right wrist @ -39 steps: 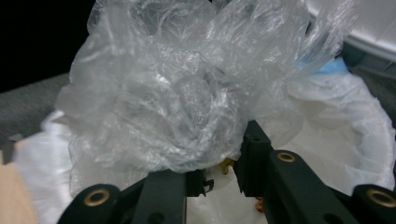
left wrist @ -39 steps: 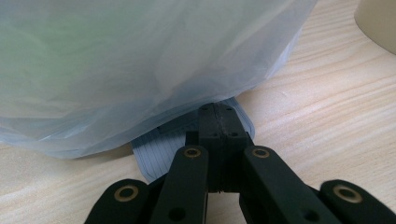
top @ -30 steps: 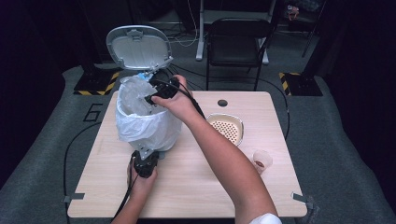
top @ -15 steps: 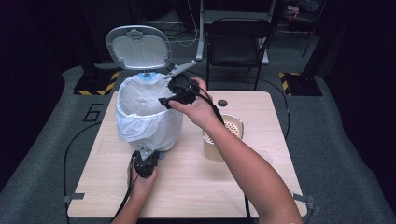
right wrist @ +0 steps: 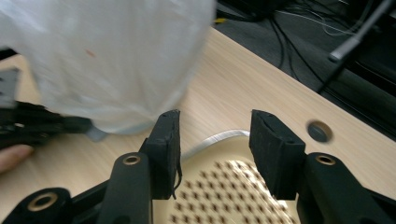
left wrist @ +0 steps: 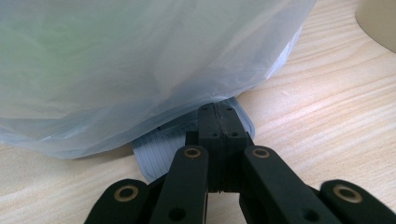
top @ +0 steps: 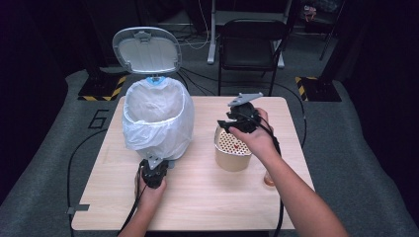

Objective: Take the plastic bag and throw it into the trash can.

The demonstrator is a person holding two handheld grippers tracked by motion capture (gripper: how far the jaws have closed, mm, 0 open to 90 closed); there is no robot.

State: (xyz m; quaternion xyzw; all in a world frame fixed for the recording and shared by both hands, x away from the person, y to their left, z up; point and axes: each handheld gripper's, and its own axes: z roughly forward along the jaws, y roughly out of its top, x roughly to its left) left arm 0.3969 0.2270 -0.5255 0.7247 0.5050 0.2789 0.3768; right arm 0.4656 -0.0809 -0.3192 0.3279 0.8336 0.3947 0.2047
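1. At the left of the light wooden table (top: 197, 197) stood a small grey pedal bin (top: 157, 118) lined with a thin white plastic bag (top: 143, 133), its oval grey lid (top: 146, 49) raised upright behind it.
2. The left gripper (top: 153, 170) rested low at the foot of the bin. Its jaws were fully closed, pad against pad, with nothing between them, and they pressed on the ribbed grey foot pedal (left wrist: 159, 147); I judged that this pressure held the lid open.
3. To the right, apart from the bin, sat a cream round container with a perforated top (top: 232, 148). The right gripper (top: 237, 122) hovered just above it. Its jaws had just been closing, yet they stood partly open with a clear gap and no thing between the pads (right wrist: 170, 140).
4. Near the right edge of the table stood a small clear cup with an orange bottom (top: 268, 177), half hidden by the forearm.
5. Some risks, as I judged them: if the left gripper slipped off the narrow pedal, the lid could fall shut. The right gripper was blurred in its own view, so a quick descent could knock the light container aside. The forearm passed close to the cup and could tip it.
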